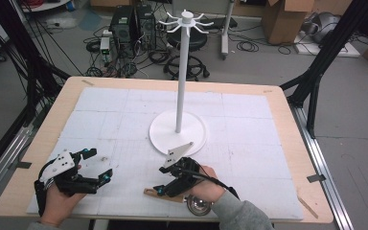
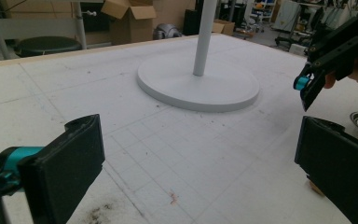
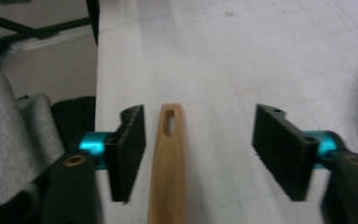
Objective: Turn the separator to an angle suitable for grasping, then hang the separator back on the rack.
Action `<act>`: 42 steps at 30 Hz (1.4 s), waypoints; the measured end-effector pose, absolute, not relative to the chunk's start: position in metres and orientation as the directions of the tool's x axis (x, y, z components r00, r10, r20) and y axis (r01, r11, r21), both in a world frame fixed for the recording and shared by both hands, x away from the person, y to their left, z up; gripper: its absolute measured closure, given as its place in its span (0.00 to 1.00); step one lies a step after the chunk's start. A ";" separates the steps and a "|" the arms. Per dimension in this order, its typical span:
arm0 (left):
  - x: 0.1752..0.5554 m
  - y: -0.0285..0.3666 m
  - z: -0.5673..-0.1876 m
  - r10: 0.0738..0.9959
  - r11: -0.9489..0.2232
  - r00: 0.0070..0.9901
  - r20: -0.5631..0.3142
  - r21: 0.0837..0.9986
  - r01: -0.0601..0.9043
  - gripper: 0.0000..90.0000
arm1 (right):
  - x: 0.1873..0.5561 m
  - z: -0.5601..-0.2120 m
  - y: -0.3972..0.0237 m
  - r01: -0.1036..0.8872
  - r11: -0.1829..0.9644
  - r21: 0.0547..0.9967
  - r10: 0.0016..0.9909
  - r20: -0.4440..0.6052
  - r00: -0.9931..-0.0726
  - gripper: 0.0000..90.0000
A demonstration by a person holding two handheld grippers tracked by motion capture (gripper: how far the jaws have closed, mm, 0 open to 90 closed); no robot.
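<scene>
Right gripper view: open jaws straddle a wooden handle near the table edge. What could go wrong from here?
1. The slim wooden handle with a slotted end sits nearer one jaw of the right gripper, so closing may nudge it sideways rather than pinch it squarely.
2. The handle lies close to the near edge of the white-covered table; a push could send it off.

Even, diffuse overhead light, you get only soft shadows on the white table mat (image 1: 249, 124). High view is low-res and soft. Right gripper view: the near jaws and the wooden handle (image 3: 168, 158) are blurred; mild glare streak on the mat's far left. Left gripper view: near jaws blurred, stand base (image 2: 200, 86) sharper.
</scene>
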State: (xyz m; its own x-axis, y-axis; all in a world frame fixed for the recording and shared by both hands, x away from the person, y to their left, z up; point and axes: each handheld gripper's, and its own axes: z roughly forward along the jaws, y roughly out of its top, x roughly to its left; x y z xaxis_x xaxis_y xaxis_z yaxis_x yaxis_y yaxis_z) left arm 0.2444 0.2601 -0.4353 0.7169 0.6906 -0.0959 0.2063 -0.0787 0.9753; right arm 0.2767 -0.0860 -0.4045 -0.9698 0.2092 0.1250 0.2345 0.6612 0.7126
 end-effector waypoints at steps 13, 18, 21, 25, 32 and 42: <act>0.254 0.252 -0.435 0.674 -0.079 0.732 -0.096 0.976 0.202 0.02 | 0.260 -0.401 -0.098 0.215 0.736 0.642 0.229 0.063 -0.971 0.00; 0.258 0.249 -0.435 0.677 -0.074 0.729 -0.100 0.977 0.202 0.02 | 0.255 -0.401 -0.103 0.208 0.769 0.605 0.235 0.035 -0.971 0.00; 0.259 0.246 -0.436 0.673 -0.083 0.733 -0.095 0.976 0.202 0.02 | 0.253 -0.401 -0.104 0.203 0.784 0.587 0.237 0.020 -0.971 0.00; 0.259 0.246 -0.435 0.674 -0.077 0.733 -0.098 0.976 0.201 0.02 | 0.252 -0.401 -0.105 0.201 0.800 0.565 0.234 0.015 -0.972 0.00; 0.258 0.245 -0.435 0.669 -0.084 0.737 -0.091 0.977 0.197 0.02 | 0.247 -0.400 -0.103 0.182 0.831 0.525 0.209 0.009 -0.978 0.00; 0.259 0.244 -0.436 0.669 -0.097 0.738 -0.093 0.973 0.210 0.02 | 0.250 -0.412 -0.101 0.211 0.884 0.418 0.222 0.023 -0.975 0.05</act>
State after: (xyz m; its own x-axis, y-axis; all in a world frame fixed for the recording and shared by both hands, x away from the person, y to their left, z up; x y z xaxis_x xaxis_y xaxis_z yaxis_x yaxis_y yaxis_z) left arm 0.2588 0.2439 -0.4358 0.7377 0.6686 -0.0932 0.2104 -0.0966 0.9728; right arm 0.2501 -0.1010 -0.4125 -0.9748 0.2216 0.0234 0.2109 0.8836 0.4181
